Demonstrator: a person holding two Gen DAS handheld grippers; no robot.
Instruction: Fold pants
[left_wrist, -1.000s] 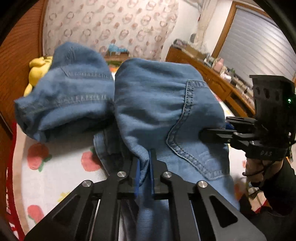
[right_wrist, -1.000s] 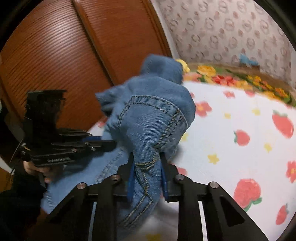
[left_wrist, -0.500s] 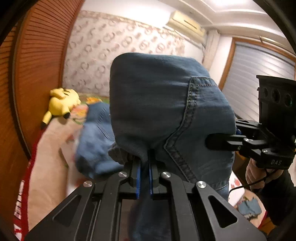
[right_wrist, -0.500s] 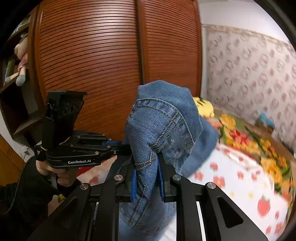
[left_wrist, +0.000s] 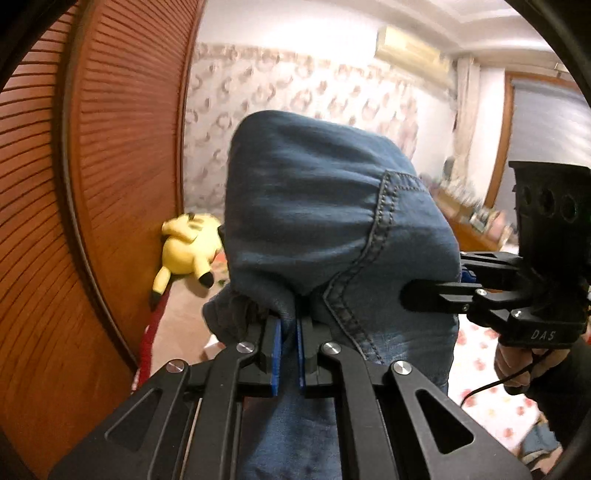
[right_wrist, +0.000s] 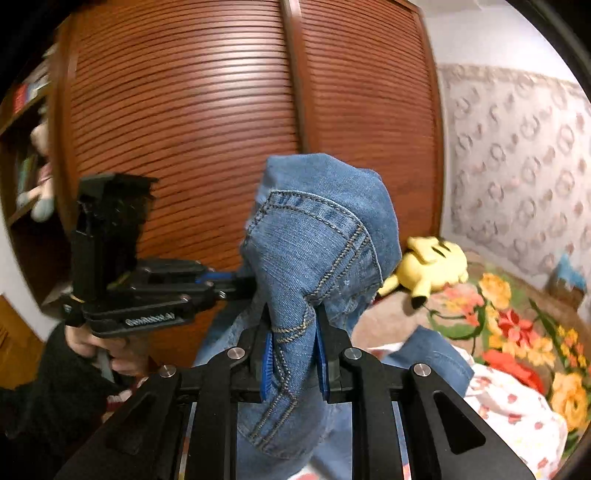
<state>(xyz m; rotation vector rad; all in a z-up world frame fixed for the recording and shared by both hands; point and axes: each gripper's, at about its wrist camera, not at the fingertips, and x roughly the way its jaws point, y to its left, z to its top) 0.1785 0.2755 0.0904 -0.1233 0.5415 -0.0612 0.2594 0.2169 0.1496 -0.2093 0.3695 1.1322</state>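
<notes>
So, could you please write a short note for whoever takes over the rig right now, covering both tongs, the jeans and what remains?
Left tongs: shut on a thin fold of the jeans.
Right tongs: shut on a thick seamed bunch of the jeans, by a pocket.
Both hold the jeans up in the air, side by side; the cloth drapes over the fingers and the rest hangs below toward the bed.
A yellow plush lies at the head of the bed, beside the wardrobe.
Done: jeans gripped at two points and raised.
Left: lay them flat on the bed, then fold; no fold shows yet.
</notes>
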